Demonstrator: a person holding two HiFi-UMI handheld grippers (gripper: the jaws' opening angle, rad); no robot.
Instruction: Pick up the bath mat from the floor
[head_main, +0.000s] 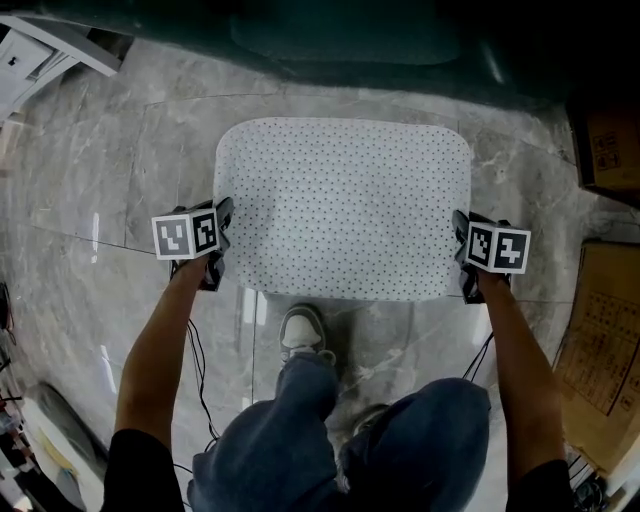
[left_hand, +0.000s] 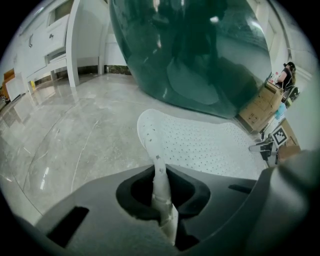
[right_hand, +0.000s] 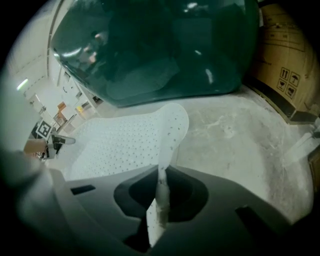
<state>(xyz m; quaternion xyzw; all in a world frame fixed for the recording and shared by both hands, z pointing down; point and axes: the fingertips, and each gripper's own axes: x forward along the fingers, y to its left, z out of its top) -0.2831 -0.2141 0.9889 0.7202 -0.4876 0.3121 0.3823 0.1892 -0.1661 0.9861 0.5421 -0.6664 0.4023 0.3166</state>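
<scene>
A white bath mat (head_main: 345, 205) dotted with small holes lies on the grey marble floor in front of a dark green tub. My left gripper (head_main: 222, 240) is shut on the mat's left edge, near the front corner. My right gripper (head_main: 462, 250) is shut on the right edge, opposite it. In the left gripper view the mat's edge (left_hand: 160, 180) stands pinched upright between the jaws, and the rest of the mat (left_hand: 200, 142) spreads beyond. The right gripper view shows the same: the thin edge (right_hand: 162, 192) is clamped and curls up from the floor.
The dark green tub (head_main: 340, 40) fills the far side. Cardboard boxes (head_main: 605, 330) stand at the right, and white cabinets (head_main: 40, 50) at the far left. The person's shoe (head_main: 302, 332) and bent knees are just behind the mat's near edge.
</scene>
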